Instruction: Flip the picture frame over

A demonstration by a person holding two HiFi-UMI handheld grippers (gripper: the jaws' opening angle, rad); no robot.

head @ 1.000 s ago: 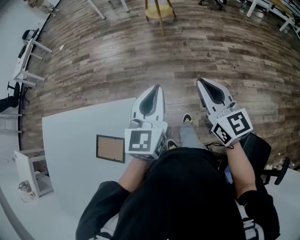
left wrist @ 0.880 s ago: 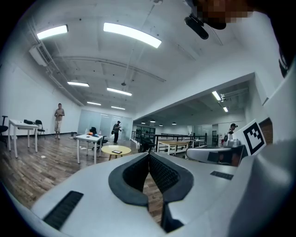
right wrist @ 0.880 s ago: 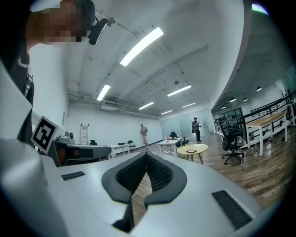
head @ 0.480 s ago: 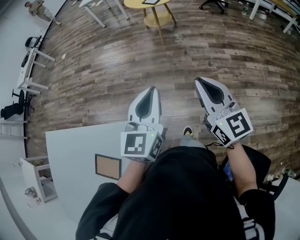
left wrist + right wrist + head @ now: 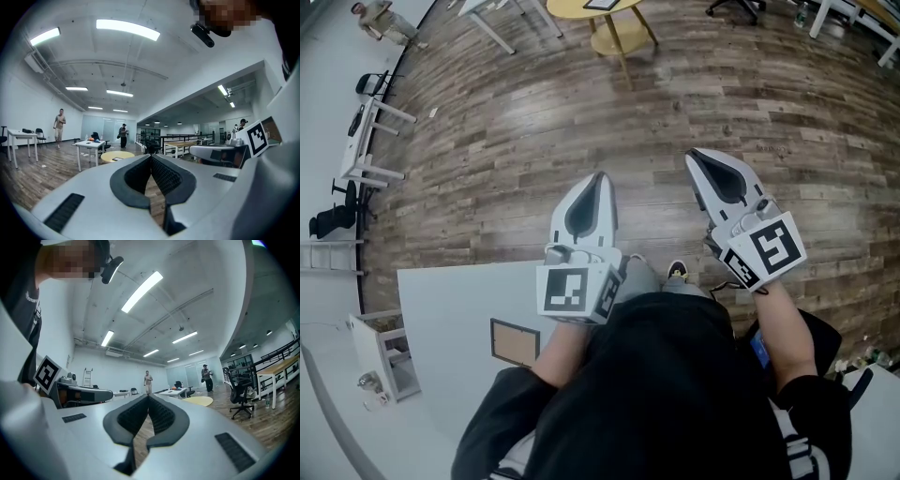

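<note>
Picture frame [image 5: 515, 342] lies flat on the white tabletop [image 5: 450, 300], at 7 o'clock from the left gripper [image 5: 600, 180]. Left and right gripper [image 5: 694, 157] are both pinched together, empty, and pointing out over the floor, well apart from the frame. To flip cleanly, I'd lower both to it, open the jaws, take opposite edges and turn slowly.

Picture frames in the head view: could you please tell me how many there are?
1. The picture frame lies on the white table at lower left, beside the person's left forearm; the person's body may hide others.
</note>
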